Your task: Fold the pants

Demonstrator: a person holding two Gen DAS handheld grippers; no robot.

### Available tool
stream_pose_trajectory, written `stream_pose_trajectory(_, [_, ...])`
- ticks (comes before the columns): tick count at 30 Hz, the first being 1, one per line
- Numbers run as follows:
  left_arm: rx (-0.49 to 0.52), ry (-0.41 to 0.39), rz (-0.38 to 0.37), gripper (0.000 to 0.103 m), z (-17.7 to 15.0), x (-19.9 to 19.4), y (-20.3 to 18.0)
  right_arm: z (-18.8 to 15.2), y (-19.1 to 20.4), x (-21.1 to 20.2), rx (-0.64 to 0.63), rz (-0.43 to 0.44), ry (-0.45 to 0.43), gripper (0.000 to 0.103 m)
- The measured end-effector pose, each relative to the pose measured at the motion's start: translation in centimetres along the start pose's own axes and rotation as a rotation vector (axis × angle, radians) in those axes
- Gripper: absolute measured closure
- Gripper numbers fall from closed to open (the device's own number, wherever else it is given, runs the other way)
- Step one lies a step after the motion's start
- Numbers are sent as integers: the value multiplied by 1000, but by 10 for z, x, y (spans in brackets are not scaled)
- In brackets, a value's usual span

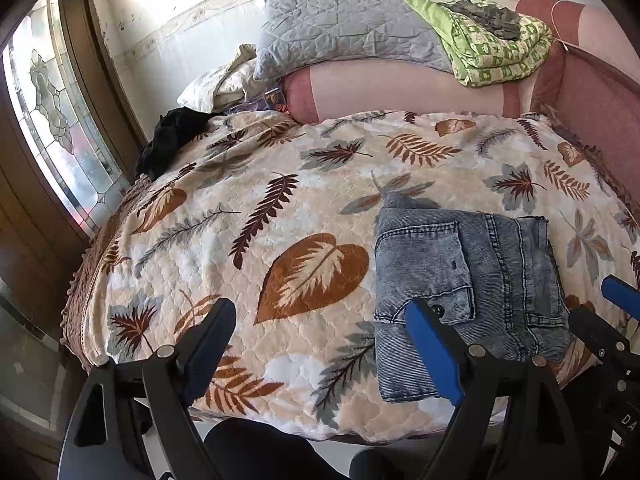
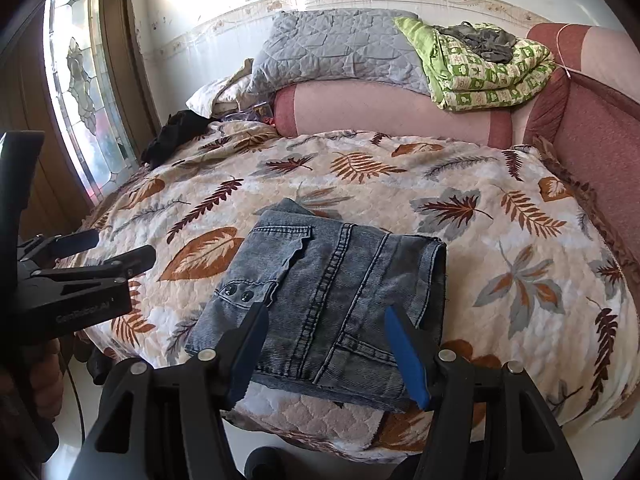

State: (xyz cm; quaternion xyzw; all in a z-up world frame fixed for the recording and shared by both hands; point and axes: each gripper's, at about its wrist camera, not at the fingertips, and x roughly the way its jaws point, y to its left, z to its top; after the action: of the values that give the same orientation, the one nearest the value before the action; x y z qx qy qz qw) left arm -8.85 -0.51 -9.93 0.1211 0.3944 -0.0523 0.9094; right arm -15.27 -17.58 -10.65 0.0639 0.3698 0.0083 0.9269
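Observation:
The grey-blue denim pants (image 1: 468,280) lie folded into a compact rectangle on the leaf-patterned bedspread (image 1: 280,208) near the bed's front edge; they also show in the right wrist view (image 2: 332,296). My left gripper (image 1: 320,316) is open and empty, above the bedspread just left of the pants. My right gripper (image 2: 326,320) is open and empty, with its jaws spread over the near edge of the pants, holding nothing. The right gripper's blue tip (image 1: 620,296) shows at the right edge of the left wrist view. The left gripper (image 2: 116,248) shows at the left of the right wrist view.
A grey quilted pillow (image 1: 344,28) and a green folded blanket (image 1: 492,48) rest on a pink bolster (image 1: 400,88) at the bed's head. A black garment (image 1: 168,144) lies at the far left corner. A stained-glass window (image 1: 52,120) is on the left. The pink headboard (image 1: 600,112) runs along the right.

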Motion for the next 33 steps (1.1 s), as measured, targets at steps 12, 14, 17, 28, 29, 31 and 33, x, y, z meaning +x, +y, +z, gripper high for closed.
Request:
stream_pose_trajectory(12, [-43,-38,28,16,5,-8,19,0,3,2,-8,4,0,39])
stream_pose_trajectory(14, [-54,-41,30,16,6,-9,22,0,3,2,-6,6,3,39])
stream_pose_trajectory(17, [-57,-42,33,16,6,-10,24,0,4,3,-6,7,4,39])
stream_pose_trajectory(28, [-52,-45,35,16,7,-12,24,-1,3,4,-3,11,6,39])
stream_pose_trajectory(29, [-51,-44,34,16,7,-12,23,-1,3,4,-2,11,6,39])
stream_pose_trajectory(31, [-49,-44,34,16,7,-12,23,-1,1,4,0,11,5,39])
stream_pose_trajectory(33, [-48,-45,34,16,7,-12,22,-2,1,5,2,12,5,39])
